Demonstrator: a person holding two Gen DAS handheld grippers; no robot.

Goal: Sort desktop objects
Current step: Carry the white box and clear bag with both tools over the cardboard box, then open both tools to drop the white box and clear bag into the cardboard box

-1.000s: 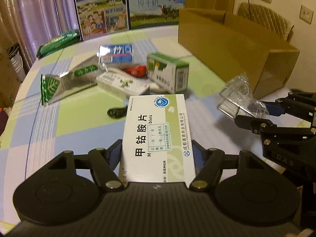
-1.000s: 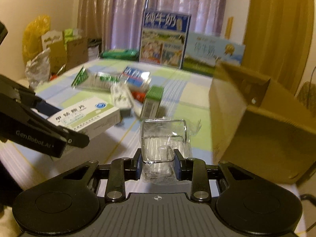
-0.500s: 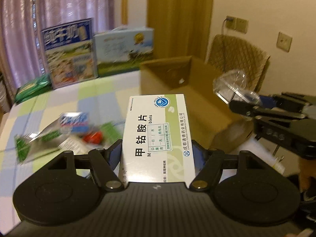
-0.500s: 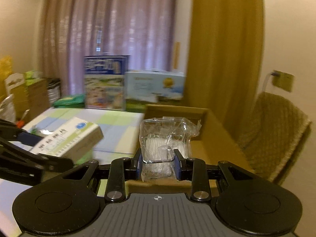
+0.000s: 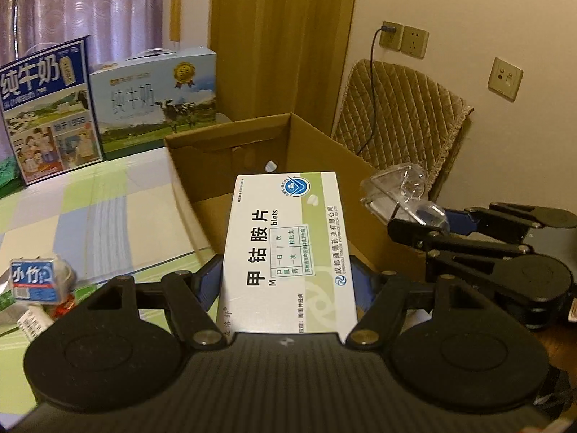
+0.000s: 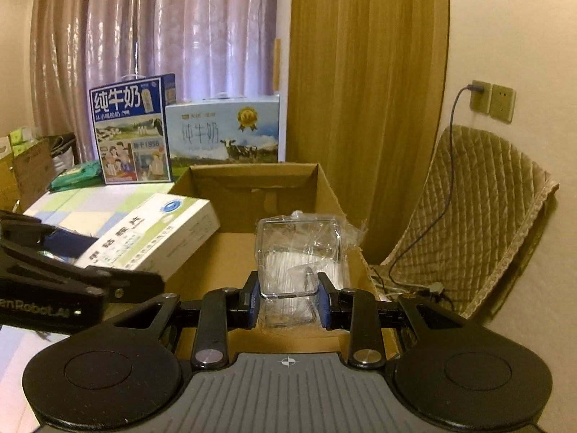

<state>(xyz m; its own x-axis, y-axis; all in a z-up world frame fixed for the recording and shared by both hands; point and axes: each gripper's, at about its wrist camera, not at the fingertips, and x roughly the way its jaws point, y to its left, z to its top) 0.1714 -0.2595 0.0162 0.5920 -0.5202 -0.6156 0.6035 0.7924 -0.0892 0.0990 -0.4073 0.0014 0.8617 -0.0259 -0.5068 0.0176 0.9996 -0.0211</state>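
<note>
gripping a white-and-green pill box (image 5: 288, 252) by its long sides, the left gripper (image 5: 286, 278) is closed on the box's near end, so the long axis runs straight out ahead of the fingers (image 5: 211, 281). just beside it, the right gripper (image 6: 288, 297) is closed on a clear pack (image 6: 297, 252), a plastic case in crinkled wrap with what look like thin white sticks inside, though the glare makes that uncertain. both loads hang over the open carton (image 6: 252, 187), which lies ahead of and below both sets of fingers; the pill box's far end crosses the carton's near left corner, while the clear pack sits nearer the right wall. the drop turns on that: each item seems already above the opening, the right one further in. printing on the pill box reads "甲钴胺片", a cut-off "blets", and a small line naming a chengdu drug maker. left of the carton, on the checked desk (image 5: 108, 216), a small blue pack (image 5: 32, 281) reads "小竹". at the desk's far edge stand two milk cases (image 6: 131, 130), both marked "纯牛奶", the darker one also "1956".
</note>
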